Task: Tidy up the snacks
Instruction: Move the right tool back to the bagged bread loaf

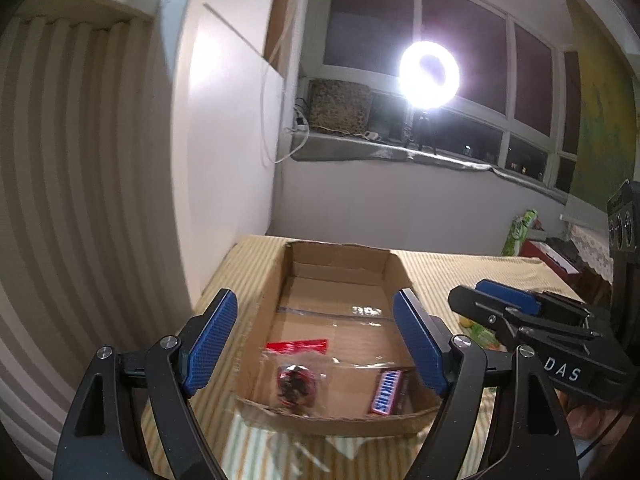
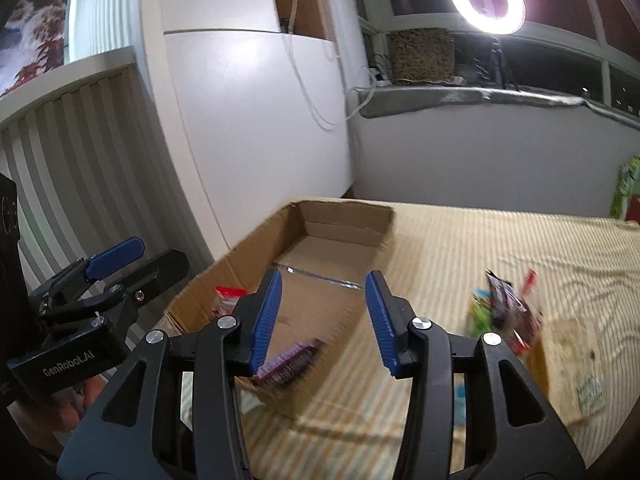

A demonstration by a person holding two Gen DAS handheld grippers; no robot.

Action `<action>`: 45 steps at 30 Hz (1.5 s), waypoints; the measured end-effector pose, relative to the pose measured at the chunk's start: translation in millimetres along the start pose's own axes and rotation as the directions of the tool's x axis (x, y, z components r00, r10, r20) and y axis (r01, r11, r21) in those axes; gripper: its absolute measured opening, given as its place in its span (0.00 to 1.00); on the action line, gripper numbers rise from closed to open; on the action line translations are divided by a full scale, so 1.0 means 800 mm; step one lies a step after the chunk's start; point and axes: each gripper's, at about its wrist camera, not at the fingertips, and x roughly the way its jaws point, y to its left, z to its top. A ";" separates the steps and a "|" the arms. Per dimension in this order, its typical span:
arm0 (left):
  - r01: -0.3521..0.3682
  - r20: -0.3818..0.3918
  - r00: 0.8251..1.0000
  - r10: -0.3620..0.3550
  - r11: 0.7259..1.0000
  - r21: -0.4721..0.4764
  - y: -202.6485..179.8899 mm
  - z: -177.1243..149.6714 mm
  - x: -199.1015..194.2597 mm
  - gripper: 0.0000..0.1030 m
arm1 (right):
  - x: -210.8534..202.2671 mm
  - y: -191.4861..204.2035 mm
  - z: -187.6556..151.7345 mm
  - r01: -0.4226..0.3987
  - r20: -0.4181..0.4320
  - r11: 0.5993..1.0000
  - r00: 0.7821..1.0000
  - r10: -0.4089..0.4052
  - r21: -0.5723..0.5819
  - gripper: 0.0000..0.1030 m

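Snacks (image 1: 384,394) in box (image 1: 276,292); both grippers (image 1: 316,340) (image 2: 324,320) agape.

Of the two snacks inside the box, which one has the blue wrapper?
The bar at the box's near right corner. The other, left of it, is a clear bag with a red top.

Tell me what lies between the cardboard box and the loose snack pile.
Only bare striped tablecloth between the cardboard box and the snack pile, in the right wrist view.
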 end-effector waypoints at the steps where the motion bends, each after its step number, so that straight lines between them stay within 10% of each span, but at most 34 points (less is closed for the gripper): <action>1: 0.006 -0.003 1.000 -0.006 1.000 0.011 -0.008 -0.001 0.000 0.78 | -0.007 -0.009 -0.004 0.008 0.003 1.000 1.000 -0.008 0.014 0.44; 17: 0.251 -0.101 0.967 -0.233 0.940 0.230 -0.204 -0.023 0.012 0.78 | -0.175 -0.213 -0.081 0.336 0.032 0.896 0.932 -0.360 0.290 0.51; 39: 0.287 -0.140 0.956 -0.257 0.918 0.272 -0.240 -0.045 0.006 0.78 | -0.175 -0.230 -0.098 0.316 0.019 0.899 0.941 -0.337 0.302 0.51; 45: 0.341 -0.217 0.933 -0.288 0.900 0.272 -0.270 -0.075 0.042 0.78 | -0.126 -0.257 -0.090 0.291 -0.035 0.916 0.955 -0.293 0.278 0.65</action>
